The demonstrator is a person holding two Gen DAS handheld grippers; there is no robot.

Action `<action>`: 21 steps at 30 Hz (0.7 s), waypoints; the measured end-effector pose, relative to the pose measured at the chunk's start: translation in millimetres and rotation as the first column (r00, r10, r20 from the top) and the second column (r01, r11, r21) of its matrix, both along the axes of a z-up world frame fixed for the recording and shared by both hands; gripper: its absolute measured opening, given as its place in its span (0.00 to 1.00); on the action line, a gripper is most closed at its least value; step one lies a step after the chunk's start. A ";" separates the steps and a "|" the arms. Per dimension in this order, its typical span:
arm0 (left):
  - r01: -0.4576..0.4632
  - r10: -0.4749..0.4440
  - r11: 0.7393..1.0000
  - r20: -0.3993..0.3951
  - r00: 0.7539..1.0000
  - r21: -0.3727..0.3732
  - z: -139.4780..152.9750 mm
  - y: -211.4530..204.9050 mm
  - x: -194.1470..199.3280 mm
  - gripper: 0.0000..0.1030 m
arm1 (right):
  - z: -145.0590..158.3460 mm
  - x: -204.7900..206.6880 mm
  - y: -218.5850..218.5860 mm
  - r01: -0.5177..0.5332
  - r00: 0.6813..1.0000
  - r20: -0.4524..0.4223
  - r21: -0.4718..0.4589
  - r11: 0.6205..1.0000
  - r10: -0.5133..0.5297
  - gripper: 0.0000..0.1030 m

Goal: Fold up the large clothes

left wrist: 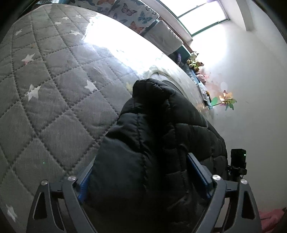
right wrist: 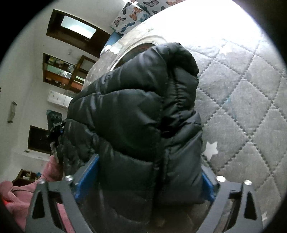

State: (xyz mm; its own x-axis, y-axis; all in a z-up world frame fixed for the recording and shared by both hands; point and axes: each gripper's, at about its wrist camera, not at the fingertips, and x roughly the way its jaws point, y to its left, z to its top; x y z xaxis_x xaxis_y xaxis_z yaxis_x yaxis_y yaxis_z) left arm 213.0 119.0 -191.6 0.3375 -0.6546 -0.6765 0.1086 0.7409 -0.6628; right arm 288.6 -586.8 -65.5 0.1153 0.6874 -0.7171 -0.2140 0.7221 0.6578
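- The black puffer jacket (left wrist: 157,143) lies bunched on the grey quilted bed cover (left wrist: 44,107), directly ahead of both grippers and extending away from them toward the head of the bed, where a butterfly-print pillow (left wrist: 129,12) rests.
- Left gripper (left wrist: 143,181): jaws stand wide, with a thick fold of the jacket filling the gap. The blue pads (left wrist: 197,172) sit against the padding on both sides; whether they press firmly enough to hold cannot be told.
- Right gripper (right wrist: 147,179): same condition. Jaws wide, jacket bulk between the blue pads (right wrist: 87,172), grip force not determinable.
- Governing relation: the jacket's long axis runs along each gripper's pointing line, from the near edge of the bed away toward the pillow. Neither hand is clearly nearer; both are at the garment.
- The left wrist view shows the bed's far side edge, the wall, a window (left wrist: 200,14) and small toys (left wrist: 194,61) there.
- The right wrist view shows shelving (right wrist: 62,73) and a pink sleeve (right wrist: 52,170), both absent from the left view.
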 end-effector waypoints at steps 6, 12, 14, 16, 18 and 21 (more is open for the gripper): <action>0.011 -0.012 0.998 -0.022 1.000 -0.065 -9.9 3.2 6.5 0.95 | -12.9 8.3 -4.8 -0.012 1.000 -0.007 0.058 0.998 0.013 0.92; 0.012 -0.013 0.998 -0.011 1.000 -0.063 -13.6 -2.0 9.6 0.94 | -20.1 13.4 -7.7 -0.005 1.000 0.009 0.088 0.996 0.004 1.00; 0.001 -0.001 0.999 0.001 1.000 -0.053 -9.2 -3.9 6.5 0.85 | -17.9 12.0 -2.4 0.010 1.000 0.017 0.061 0.998 -0.011 0.98; -0.013 0.013 0.999 0.019 1.000 -0.041 -0.7 -7.7 1.5 0.72 | -9.8 7.4 3.2 0.016 0.999 0.038 0.031 0.999 -0.017 0.87; -0.029 0.030 0.999 0.032 0.999 -0.019 10.6 -12.4 -4.6 0.62 | 5.3 1.7 5.4 0.019 0.996 0.083 0.004 1.000 -0.019 0.72; -0.051 0.049 0.998 0.049 0.998 0.042 34.1 -25.2 -12.8 0.55 | 24.8 -4.4 12.1 0.027 0.991 0.133 -0.029 0.999 -0.023 0.55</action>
State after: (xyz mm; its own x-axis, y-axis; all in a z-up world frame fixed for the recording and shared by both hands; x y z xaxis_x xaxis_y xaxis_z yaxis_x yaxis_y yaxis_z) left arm 200.2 93.8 -157.5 0.4016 -0.6066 -0.6861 0.1016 0.7741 -0.6249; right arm 284.1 -574.6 -40.7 0.2279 0.6611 -0.7148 -0.2795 0.7477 0.6024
